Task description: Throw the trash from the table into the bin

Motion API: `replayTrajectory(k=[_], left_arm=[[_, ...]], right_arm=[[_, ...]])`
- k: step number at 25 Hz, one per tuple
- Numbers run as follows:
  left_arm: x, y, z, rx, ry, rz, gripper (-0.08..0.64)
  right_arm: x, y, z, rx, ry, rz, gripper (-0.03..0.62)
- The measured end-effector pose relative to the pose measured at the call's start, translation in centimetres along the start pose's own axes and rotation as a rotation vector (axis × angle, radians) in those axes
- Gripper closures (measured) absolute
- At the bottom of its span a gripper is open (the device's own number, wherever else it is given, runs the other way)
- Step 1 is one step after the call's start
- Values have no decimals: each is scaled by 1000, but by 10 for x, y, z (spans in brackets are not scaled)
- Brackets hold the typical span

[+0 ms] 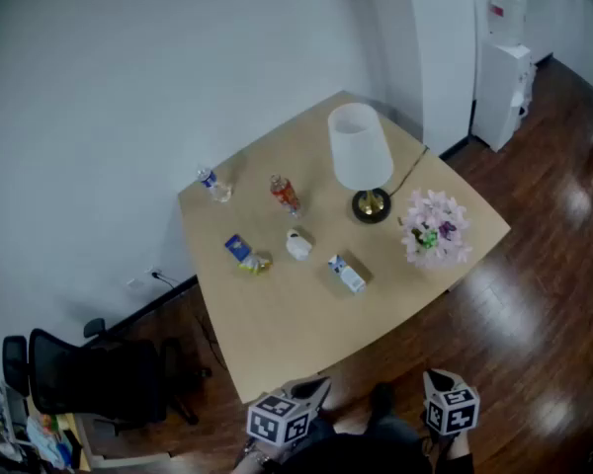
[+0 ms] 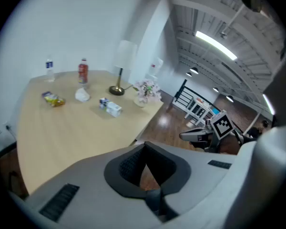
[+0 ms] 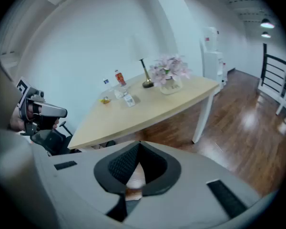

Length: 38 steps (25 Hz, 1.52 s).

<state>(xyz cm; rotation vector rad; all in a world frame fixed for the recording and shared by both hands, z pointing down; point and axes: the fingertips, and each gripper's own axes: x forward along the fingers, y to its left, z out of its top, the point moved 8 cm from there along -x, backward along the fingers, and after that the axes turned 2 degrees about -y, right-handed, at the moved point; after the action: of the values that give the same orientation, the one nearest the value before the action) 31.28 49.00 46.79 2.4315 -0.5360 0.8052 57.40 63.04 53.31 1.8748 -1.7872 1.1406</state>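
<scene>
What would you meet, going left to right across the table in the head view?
water bottle → blue packet → red bottle → carton → flowers

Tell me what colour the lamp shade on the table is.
White; the lamp shade shows best in the head view.

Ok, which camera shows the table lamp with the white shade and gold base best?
The head view: the lamp stands unobstructed, shade and base distinct. The left gripper view shows the lamp small, shade pale against the wall. In the right gripper view only stem and base read; the shade washes out.
</scene>
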Motion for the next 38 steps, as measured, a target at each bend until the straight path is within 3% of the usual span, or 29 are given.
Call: replayTrajectory(k=[6,11,14,17,23,27,34,38], left_arm=[[-77,87,-23,-98,-69,121,560],[-124,142,-47,-173,-134,166,560],[-145,172,-56,-194,-169,160,560],[-160,195,-58,-189,-191,126,560],[-171,226,-64,-102,-117,20,560],[-163,235,-64,-76,-76,-32,560],[-143,227,-39,-47,-41,-59,560],[-131,220,-26,-32,-24,-58,560]], right_arm=[[45,110,41,-134,-9,106,587],[79,201,64,-247,9,188,587],[97,249,68,-275,25,226,586],[109,281,71,-314,33,208,588],[120,337,56,-264,16,151,587],[120,352,43,-250,65,158,586],[128,329,64,-189,40,129,588],[133,308,78,-212,23,114,586]])
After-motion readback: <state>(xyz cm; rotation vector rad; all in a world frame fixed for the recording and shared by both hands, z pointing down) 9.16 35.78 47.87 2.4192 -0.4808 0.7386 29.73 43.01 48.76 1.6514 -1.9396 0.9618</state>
